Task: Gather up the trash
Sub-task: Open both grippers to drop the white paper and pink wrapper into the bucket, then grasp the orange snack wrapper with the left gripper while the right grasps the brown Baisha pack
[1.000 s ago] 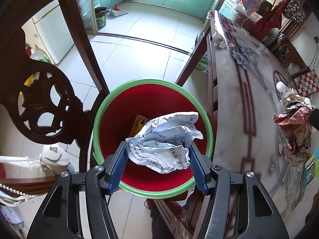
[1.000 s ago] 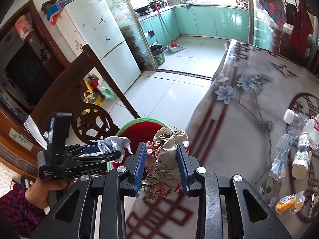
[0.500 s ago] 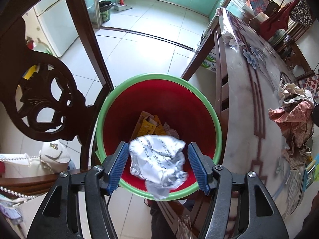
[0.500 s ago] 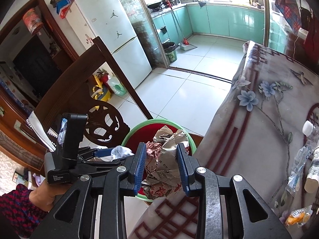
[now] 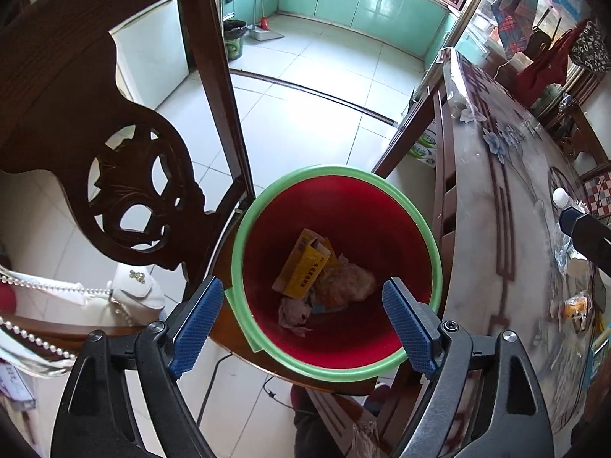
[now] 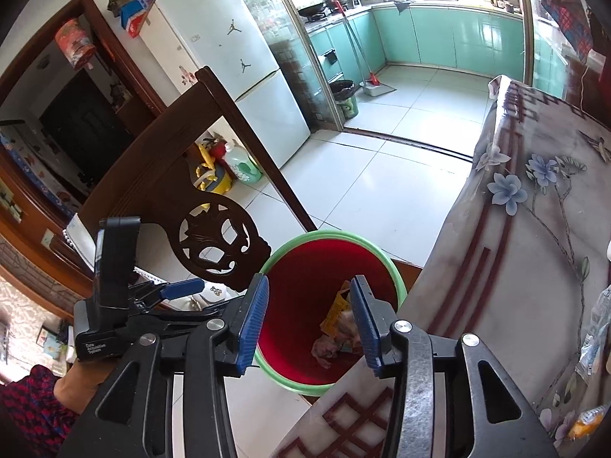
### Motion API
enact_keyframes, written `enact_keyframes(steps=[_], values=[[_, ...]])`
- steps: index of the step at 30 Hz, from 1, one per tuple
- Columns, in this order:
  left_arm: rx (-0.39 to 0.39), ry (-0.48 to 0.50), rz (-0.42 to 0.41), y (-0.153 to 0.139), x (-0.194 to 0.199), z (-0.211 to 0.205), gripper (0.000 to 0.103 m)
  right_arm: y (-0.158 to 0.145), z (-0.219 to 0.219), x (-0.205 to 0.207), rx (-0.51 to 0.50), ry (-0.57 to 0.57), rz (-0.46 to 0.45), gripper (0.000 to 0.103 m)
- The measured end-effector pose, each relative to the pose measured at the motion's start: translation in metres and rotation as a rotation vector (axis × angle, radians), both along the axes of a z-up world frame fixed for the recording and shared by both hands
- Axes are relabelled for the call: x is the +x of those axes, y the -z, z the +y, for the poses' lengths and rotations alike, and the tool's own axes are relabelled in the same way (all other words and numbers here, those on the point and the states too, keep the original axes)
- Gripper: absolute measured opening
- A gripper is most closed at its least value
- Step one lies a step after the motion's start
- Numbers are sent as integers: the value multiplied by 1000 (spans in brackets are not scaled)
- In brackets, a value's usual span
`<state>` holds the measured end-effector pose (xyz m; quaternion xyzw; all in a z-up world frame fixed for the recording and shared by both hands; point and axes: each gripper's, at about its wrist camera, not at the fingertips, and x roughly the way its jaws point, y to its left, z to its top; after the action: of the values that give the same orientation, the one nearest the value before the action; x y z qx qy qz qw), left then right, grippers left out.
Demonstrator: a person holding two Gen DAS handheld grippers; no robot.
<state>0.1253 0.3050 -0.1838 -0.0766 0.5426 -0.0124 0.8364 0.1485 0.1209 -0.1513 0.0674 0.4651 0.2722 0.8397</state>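
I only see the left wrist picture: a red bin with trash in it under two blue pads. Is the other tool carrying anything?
Observer: No. The right tool has just been opening its jaws and nothing is between them; it hangs over the red bin.
Operator: And who holds the tool I'm looking through?
Observer: A hand in a red and dark patterned sleeve grips the left tool from below. Its jaws have just been opening too, with nothing between them.

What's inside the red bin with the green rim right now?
The red bin holds a yellow carton, a brownish crumpled wad beside it and a pale crumpled paper below. Anything beneath them is covered.
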Motion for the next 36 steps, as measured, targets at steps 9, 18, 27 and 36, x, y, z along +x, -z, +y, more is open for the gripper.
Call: enact_keyframes(steps=[9, 18, 27, 36], values=[[-52, 108, -118, -26, -7, -35, 86, -25, -53, -39, -46, 45, -115, 61], [3, 305, -139, -32, -27, -121, 86, -7, -228, -95, -130, 414, -41, 65], [1, 427, -129, -42, -63, -216, 86, 2, -373, -157, -230, 635, 9, 65], [-21, 461, -123, -44, -94, -296, 86, 24, -428, -170, -274, 578, 35, 65]])
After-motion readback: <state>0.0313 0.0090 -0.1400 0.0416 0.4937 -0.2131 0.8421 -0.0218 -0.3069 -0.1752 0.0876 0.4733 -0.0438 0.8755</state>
